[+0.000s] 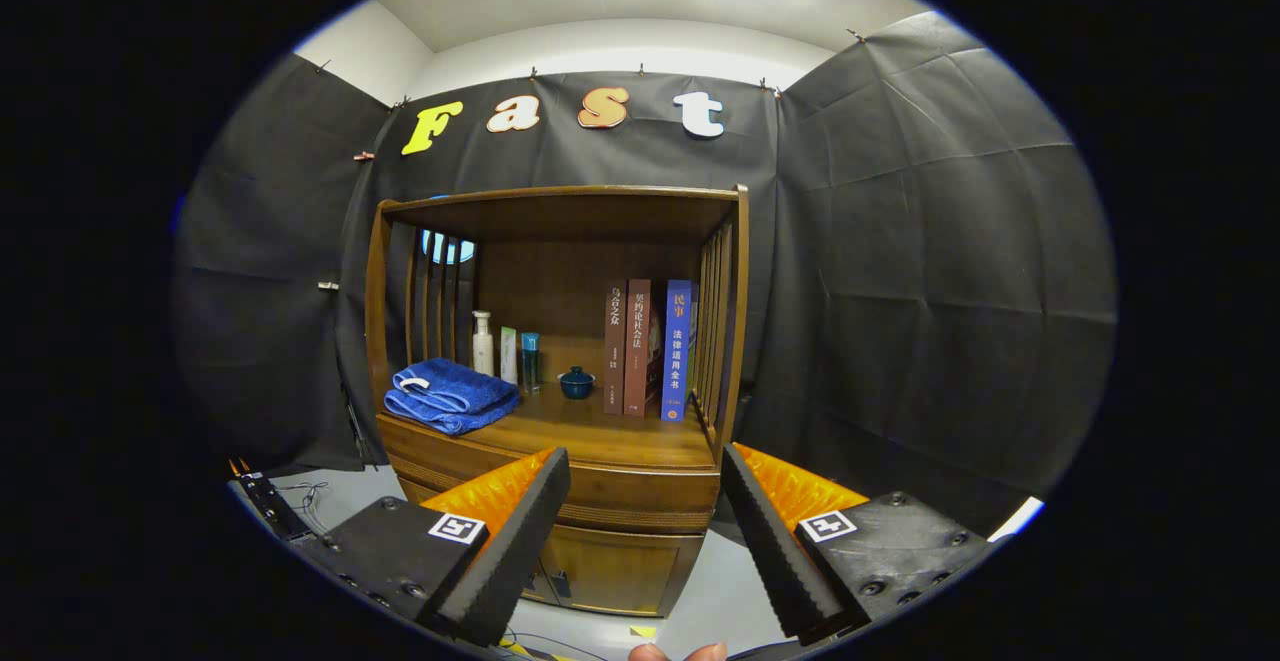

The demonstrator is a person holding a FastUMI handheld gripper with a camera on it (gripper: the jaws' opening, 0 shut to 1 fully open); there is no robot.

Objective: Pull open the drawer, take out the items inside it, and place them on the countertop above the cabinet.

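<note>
A wooden cabinet (560, 241) stands ahead against the black cloth wall. Its closed drawer front (640, 496) sits between and just beyond my fingertips. The countertop (600, 431) above the drawer carries a folded blue towel (450, 396), three small bottles (505, 346), a small blue lidded pot (576, 382) and three upright books (645, 346). My gripper (645, 471) is open, its two black ribbed fingers (520, 541) spread wide and apart from the cabinet, with nothing between them. The drawer's contents are hidden.
Cabinet doors (610, 571) show below the drawer. Slatted side rails (718, 321) and a top board enclose the countertop. A black device with cables (270, 506) lies on the grey floor to the left. A person's fingertips (680, 652) show below the gripper.
</note>
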